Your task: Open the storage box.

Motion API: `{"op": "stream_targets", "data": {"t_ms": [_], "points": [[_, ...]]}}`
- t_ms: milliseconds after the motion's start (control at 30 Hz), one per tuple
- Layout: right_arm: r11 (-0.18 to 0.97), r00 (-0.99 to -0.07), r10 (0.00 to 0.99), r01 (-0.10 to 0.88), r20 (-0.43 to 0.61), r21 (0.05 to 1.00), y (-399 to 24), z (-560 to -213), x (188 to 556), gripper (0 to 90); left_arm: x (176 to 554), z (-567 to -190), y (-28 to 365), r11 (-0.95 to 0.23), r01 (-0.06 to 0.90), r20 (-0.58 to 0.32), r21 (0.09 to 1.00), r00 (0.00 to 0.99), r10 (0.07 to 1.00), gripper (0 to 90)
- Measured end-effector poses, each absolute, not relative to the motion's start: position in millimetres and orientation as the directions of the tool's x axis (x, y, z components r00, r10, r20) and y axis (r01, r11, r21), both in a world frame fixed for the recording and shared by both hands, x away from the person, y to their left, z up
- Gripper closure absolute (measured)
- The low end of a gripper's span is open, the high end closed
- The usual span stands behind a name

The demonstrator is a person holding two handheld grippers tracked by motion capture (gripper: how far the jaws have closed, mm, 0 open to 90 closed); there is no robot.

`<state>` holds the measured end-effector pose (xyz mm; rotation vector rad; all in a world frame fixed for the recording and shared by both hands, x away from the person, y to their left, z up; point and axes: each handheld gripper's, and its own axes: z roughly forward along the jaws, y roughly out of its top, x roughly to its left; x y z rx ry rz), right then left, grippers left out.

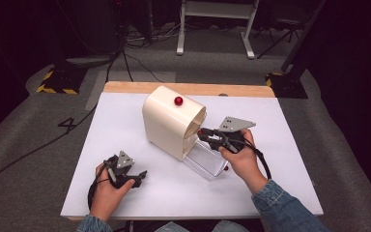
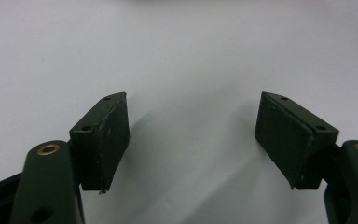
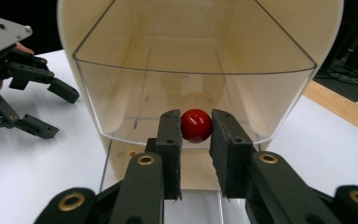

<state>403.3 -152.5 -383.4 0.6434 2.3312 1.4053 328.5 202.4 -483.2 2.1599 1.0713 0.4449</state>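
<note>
A cream, round-topped box (image 1: pixel 166 123) stands mid-table with a red knob (image 1: pixel 178 100) on its top. Its clear curved door (image 1: pixel 205 162) hangs open and low at the front. My right gripper (image 1: pixel 201 132) is at the box's mouth, shut on a small red ball (image 3: pixel 196 125); the pads press it from both sides. I cannot tell whether the ball is fixed to the clear door (image 3: pixel 121 98). My left gripper (image 1: pixel 140 178) rests on the white tabletop near the front left, its jaws wide apart with nothing between them (image 2: pixel 191 135). The left gripper (image 3: pixel 58 113) is also in the right gripper view.
The white board (image 1: pixel 125 111) lies on a table with a wooden strip (image 1: pixel 251 90) along its far edge. Another small red spot (image 1: pixel 226 168) sits by the door's lower corner. Grey floor, cables and stands lie beyond.
</note>
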Motion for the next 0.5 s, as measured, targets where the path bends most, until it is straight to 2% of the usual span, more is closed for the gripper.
{"op": "stream_targets", "data": {"t_ms": [233,267,300,400,500], "points": [[0.406,-0.835,0.545,0.185,-0.074,0.895,-160.3,-376.8,393.1,74.8,328.8,-483.3,202.6,-0.429,0.571,-0.003,0.7,0.603,0.798,26.5],[0.393,-0.837,0.542,0.171,-0.077,0.903,-165.0,-373.9,389.8,88.7,328.8,-483.3,202.6,-0.428,0.571,-0.003,0.7,0.603,0.798,26.5],[0.37,-0.845,0.532,0.171,-0.057,0.913,-168.5,-371.7,387.8,89.2,328.8,-483.3,202.6,-0.429,0.571,-0.003,0.7,0.603,0.798,26.5],[0.367,-0.849,0.527,0.176,-0.048,0.914,-179.0,-365.4,380.4,85.4,329.0,-483.2,202.6,-0.428,0.573,-0.005,0.699,0.602,0.798,26.4],[0.381,-0.836,0.546,0.182,-0.061,0.906,-180.7,-368.5,379.5,75.6,329.0,-483.1,202.5,-0.426,0.576,-0.009,0.697,0.601,0.799,26.4]]}}
